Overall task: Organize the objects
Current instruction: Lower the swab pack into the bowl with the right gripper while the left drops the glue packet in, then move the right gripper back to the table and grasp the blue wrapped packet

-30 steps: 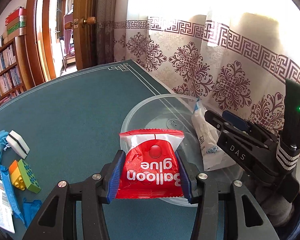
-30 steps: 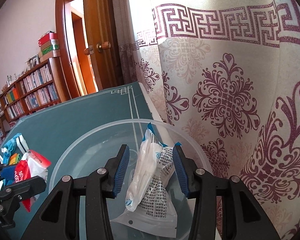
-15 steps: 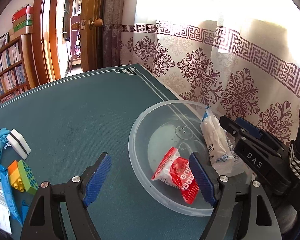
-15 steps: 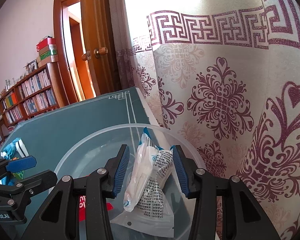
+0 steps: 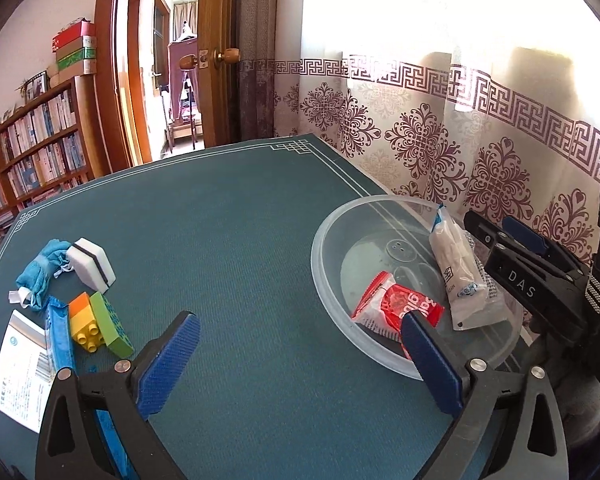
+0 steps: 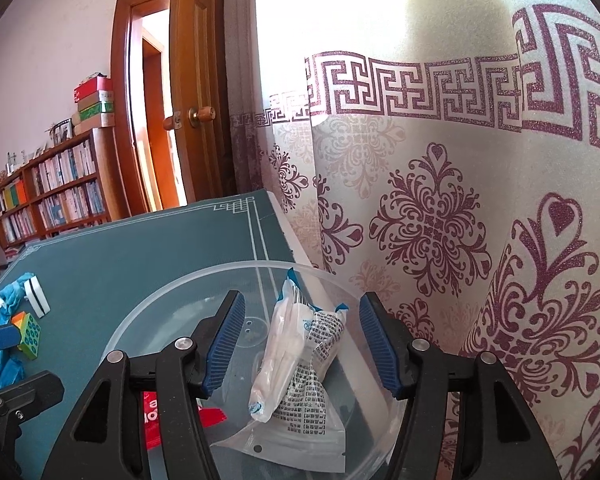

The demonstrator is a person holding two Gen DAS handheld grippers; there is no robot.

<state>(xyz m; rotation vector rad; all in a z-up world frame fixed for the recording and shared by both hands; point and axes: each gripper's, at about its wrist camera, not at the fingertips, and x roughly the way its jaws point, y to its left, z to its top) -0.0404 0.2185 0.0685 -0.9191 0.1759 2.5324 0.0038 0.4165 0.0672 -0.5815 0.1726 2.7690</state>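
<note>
A clear plastic bowl (image 5: 320, 264) (image 6: 160, 304) stands at the table's right edge by the curtain. A red "Balloon glue" packet (image 5: 396, 308) (image 6: 160, 416) lies loose in its near side. Beside it a white printed packet (image 5: 456, 276) (image 6: 300, 352) leans upright in the bowl. My left gripper (image 5: 296, 332) is open wide over the bare table just left of the bowl, still opening, with nothing between its pads. My right gripper (image 6: 300, 302) (image 5: 494, 222) reaches into the bowl, its jaws opening. The white packet stands between its pads, with a gap on both sides.
At the table's left lie stacked toy bricks (image 5: 96, 324), a white and black sponge block (image 5: 90, 264), a blue cloth (image 5: 40, 272) and a printed leaflet (image 5: 20, 364). A patterned curtain (image 6: 440, 220) hangs close behind the bowl. A bookshelf and open door stand beyond.
My left gripper let go of the red packet, which dropped into the bowl, then spread wide and drew back to the left. My right gripper's jaws widened off the white packet.
</note>
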